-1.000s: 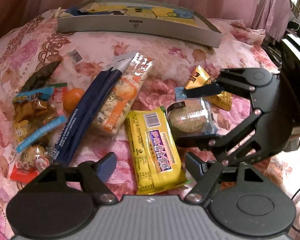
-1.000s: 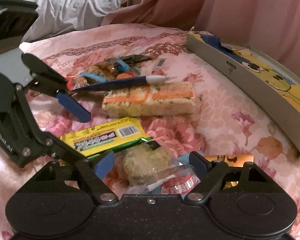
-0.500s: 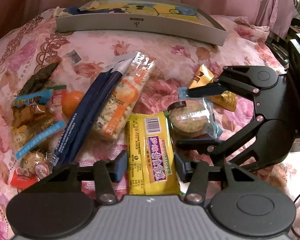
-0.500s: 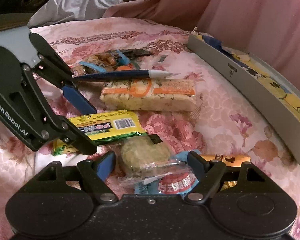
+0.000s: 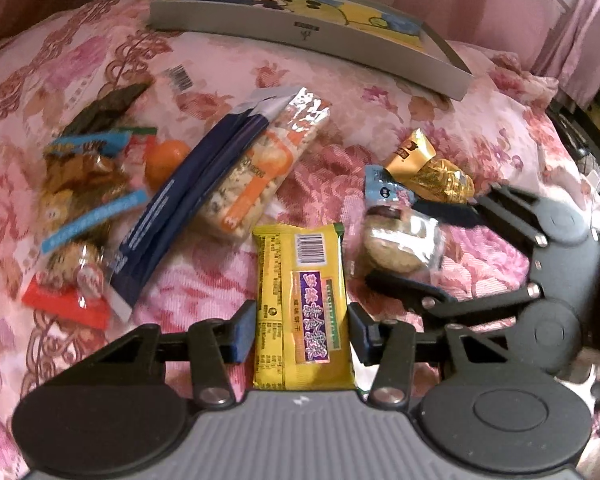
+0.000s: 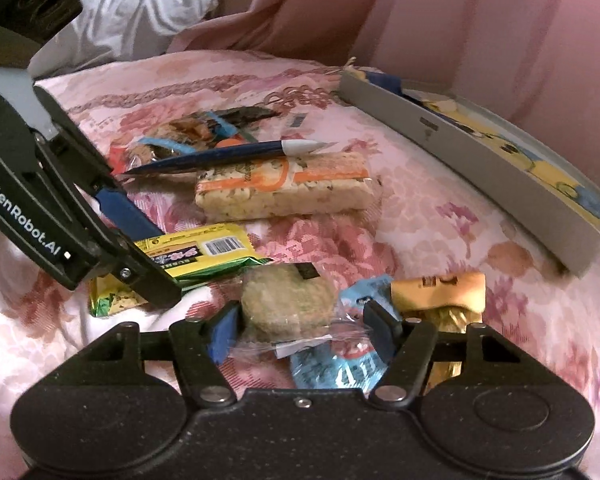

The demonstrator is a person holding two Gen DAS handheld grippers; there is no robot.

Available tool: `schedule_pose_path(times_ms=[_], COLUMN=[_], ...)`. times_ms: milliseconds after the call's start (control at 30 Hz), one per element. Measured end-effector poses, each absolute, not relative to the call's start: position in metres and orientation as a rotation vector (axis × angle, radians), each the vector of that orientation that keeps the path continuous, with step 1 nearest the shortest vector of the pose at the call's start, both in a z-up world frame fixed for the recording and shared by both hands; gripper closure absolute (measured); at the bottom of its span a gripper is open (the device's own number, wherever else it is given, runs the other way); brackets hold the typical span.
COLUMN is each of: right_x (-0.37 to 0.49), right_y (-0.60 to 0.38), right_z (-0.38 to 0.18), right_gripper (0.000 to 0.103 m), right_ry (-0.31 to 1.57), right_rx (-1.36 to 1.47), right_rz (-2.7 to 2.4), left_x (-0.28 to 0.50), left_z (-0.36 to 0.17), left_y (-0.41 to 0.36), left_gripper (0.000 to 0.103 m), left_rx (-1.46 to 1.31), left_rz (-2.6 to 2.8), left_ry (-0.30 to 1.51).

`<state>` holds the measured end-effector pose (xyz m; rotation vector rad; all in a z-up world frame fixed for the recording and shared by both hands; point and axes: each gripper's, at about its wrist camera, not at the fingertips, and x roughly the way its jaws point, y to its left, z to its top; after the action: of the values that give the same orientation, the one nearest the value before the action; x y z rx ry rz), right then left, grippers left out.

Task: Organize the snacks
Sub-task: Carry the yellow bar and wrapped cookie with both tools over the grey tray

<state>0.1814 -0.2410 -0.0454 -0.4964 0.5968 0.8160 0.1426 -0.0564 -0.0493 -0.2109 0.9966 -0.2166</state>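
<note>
Snacks loose on a flowered bed (image 5: 380,100), none in the grey box (image 5: 300,34) at the far edge.

Left gripper (image 5: 300,328): fingers just now closing, a blue pad on each long side of the yellow bar (image 5: 300,280), pressing its edges. Bar flat on the bed, barcode end pointing away, near end tucked under the gripper body.

Right gripper (image 6: 300,332): fingers also just closing, around the cookie (image 6: 288,300) in its clear wrapper. Near pad against the cookie itself; far pad against the crinkled wrapper edge, so probably a grip, though the blur there makes contact hard to confirm. Cookie lying just right of the yellow bar, partly on a blue packet (image 6: 332,372), with a gold sweet (image 6: 440,292) touching that packet on the far side.

Beyond the bar, a cracker pack (image 6: 284,188) with an orange stripe, and a long navy pack (image 5: 188,208) leaning along its side. Left of those, a small orange (image 5: 166,156) and a heap of little wrapped snacks (image 5: 80,184), well apart from both grippers.

Both grippers angled down toward the bed, side by side, the right one crossing in from the edge of the left camera's view.
</note>
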Motion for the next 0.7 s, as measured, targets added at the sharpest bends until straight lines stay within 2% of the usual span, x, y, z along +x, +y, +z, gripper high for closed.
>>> schedule_pose_path(times_ms=[333,700], right_x=[0.122,0.119], right_y=[-0.250,-0.259], right_z=[-0.050,-0.034], right_gripper=[0.036,0.036], right_ry=[0.511,0.417], right_rx=[-0.452,-0.395], right_rz=[0.585,0.480], left_x=[0.131,0.115], left_z=[-0.047,-0.030], left_y=[-0.057,-0.056], left_gripper=[0.051,0.051], left_rx=[-0.272,-0.349], left_rz=[-0.174,-0.158], left_ry=[1.011,0.985])
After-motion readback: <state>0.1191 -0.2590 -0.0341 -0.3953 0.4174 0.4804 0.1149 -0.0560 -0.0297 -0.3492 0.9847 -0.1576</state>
